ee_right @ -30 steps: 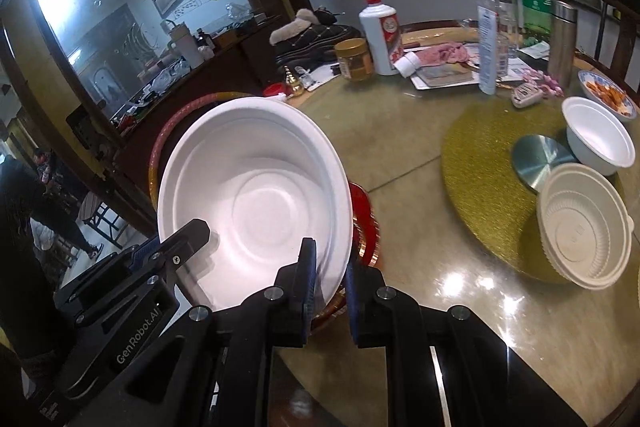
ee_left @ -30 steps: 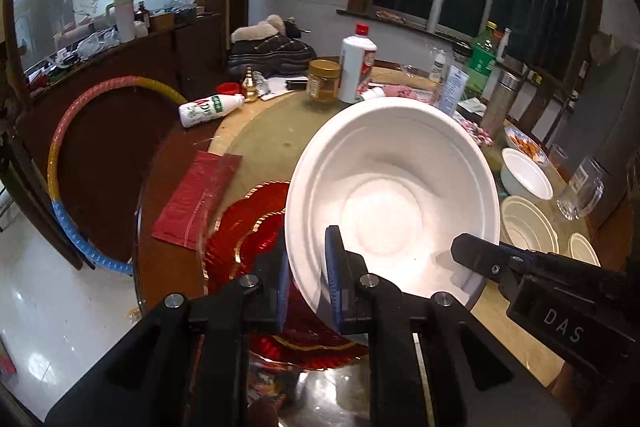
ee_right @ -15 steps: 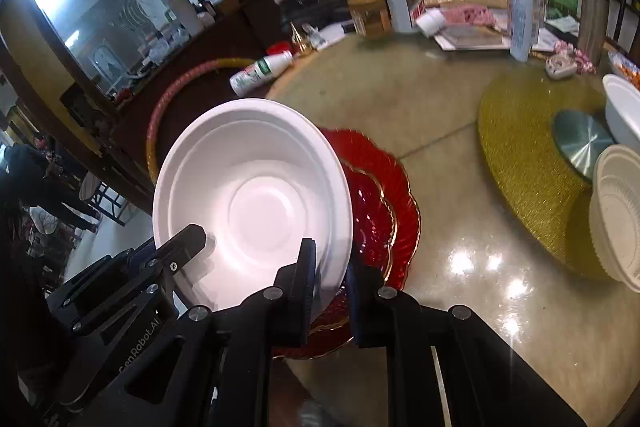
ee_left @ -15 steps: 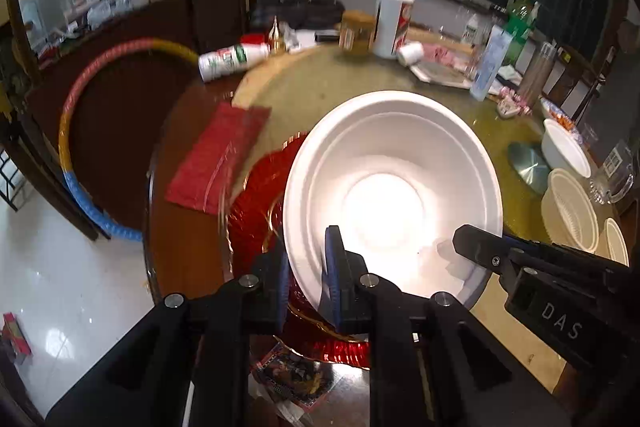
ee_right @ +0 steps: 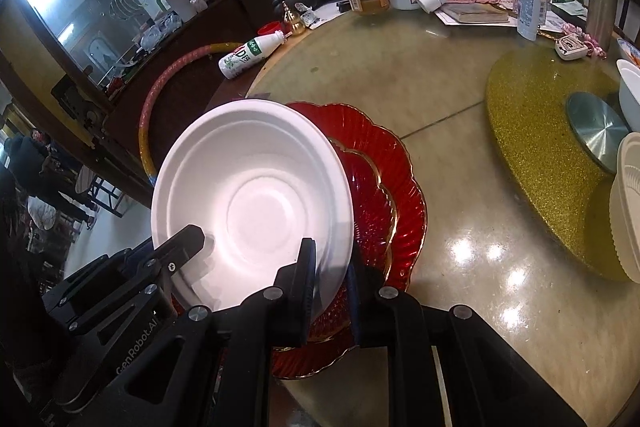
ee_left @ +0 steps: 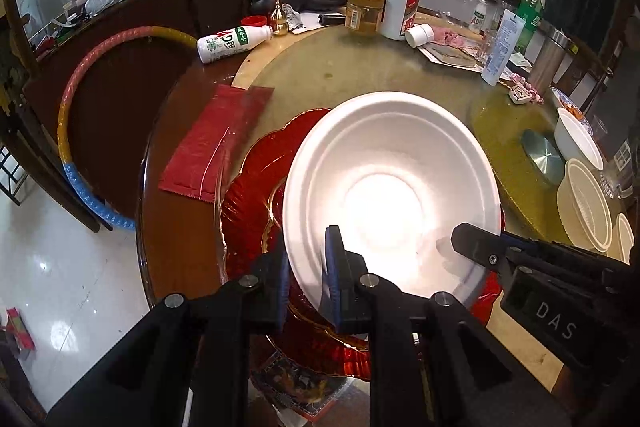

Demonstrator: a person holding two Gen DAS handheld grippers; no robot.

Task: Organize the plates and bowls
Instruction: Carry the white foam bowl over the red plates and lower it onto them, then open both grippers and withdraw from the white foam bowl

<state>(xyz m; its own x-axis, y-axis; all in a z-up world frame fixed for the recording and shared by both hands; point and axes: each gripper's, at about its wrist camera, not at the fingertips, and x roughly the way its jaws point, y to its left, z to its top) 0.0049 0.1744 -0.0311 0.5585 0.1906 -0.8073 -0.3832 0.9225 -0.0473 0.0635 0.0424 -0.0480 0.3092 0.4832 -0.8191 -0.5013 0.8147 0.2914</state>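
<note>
A large white foam bowl (ee_left: 392, 187) is held by both grippers over a stack of red scalloped plates (ee_left: 252, 195) at the table's near edge. My left gripper (ee_left: 306, 271) is shut on the bowl's near-left rim. My right gripper (ee_right: 330, 277) is shut on the opposite rim of the bowl (ee_right: 252, 203). The red plates (ee_right: 380, 187) show beneath and to the right of it; I cannot tell whether the bowl touches them. Each gripper shows in the other's view.
Cream bowls (ee_left: 584, 203) and a white bowl (ee_left: 578, 139) stand at the right by a gold glitter turntable (ee_right: 548, 147). Bottles, a jar (ee_left: 364, 11) and a lying milk bottle (ee_left: 232, 43) crowd the far side. A red packet (ee_left: 216, 143) lies left.
Both grippers have lowered the white bowl toward the red plates, tilting it flatter. The red plates now show more fully beneath it. The grips have not changed.
</note>
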